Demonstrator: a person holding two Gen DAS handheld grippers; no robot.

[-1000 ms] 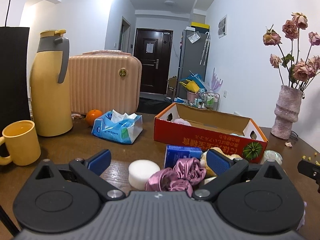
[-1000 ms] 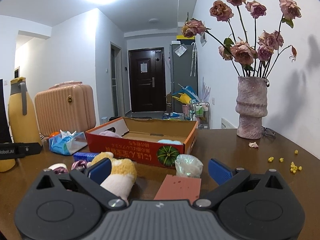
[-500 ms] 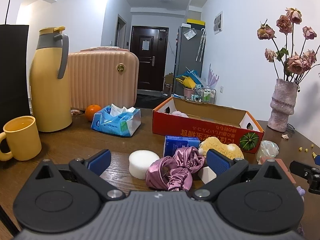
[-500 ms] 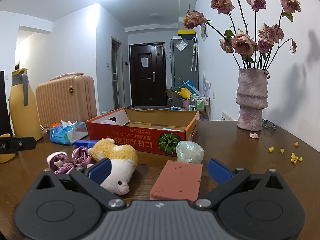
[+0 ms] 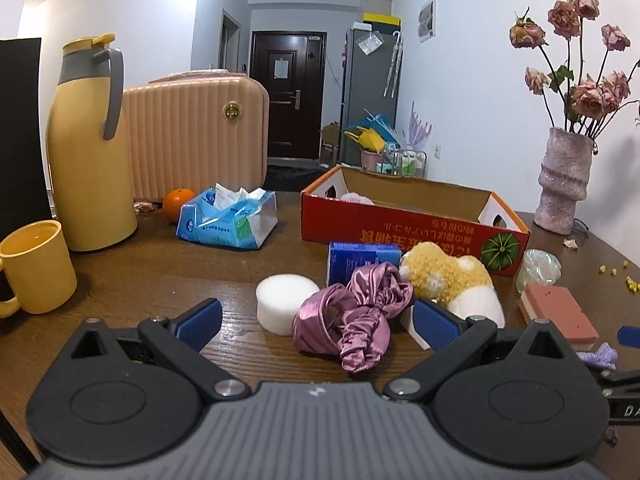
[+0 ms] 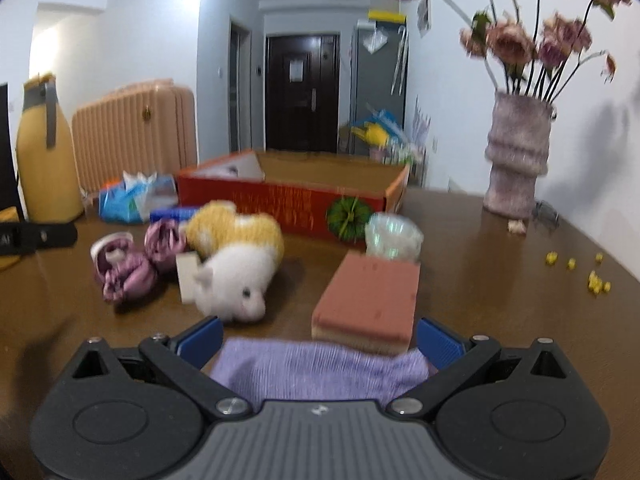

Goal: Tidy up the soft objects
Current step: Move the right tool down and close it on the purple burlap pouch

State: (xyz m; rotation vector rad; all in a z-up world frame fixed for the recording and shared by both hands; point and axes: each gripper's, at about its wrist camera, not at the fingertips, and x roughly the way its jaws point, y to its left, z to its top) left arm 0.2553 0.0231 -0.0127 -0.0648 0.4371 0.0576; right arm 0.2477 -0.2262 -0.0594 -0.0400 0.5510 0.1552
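The right tongs stand wide apart over a lilac cloth on the desk. Just beyond lies a pink sponge; to its left, a plush toy and a purple scrunchie. A red box sits behind them.

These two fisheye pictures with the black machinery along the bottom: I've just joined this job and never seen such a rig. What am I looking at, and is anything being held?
No robot arm here: a person carries a two-finger claw in each hand, and a camera on each looks forward along its blue-padded fingers.

In the left view, the left claw is open, aimed at a purple satin scrunchie beside a white foam puck.

In the right view, which is blurred, the right claw is open too. A lilac cloth lies between its fingers, not gripped.

On the brown table lie a plush animal, a pink sponge and a red cardboard box, likely where the soft things go.
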